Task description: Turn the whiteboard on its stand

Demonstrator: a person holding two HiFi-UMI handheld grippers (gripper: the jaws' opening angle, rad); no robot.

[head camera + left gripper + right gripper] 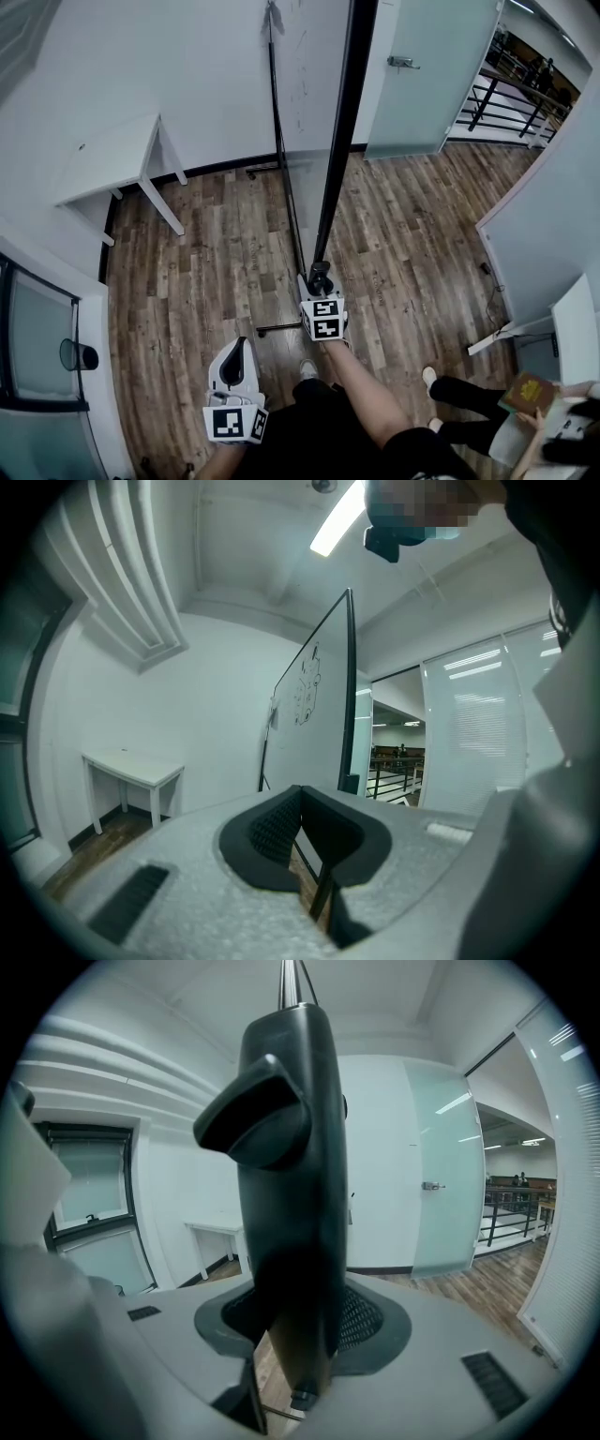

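In the head view the whiteboard (309,103) is seen edge-on from above, its black side frame (339,131) running down towards me. My right gripper (320,281) is shut on the lower end of that frame. In the right gripper view the black frame (295,1194) fills the gap between the pads, with a black knob (253,1119) on its left side. My left gripper (236,354) hangs lower left, apart from the board, its fingertips together with nothing between them. From the left gripper view the whiteboard (314,719) stands ahead, beyond the left gripper (300,799).
The stand's thin black pole (280,141) and floor bar (277,328) lie left of the frame. A white table (112,169) stands at the left wall, a frosted glass door (431,75) behind the board. A seated person with a book (530,392) is at lower right beside a white partition (548,225).
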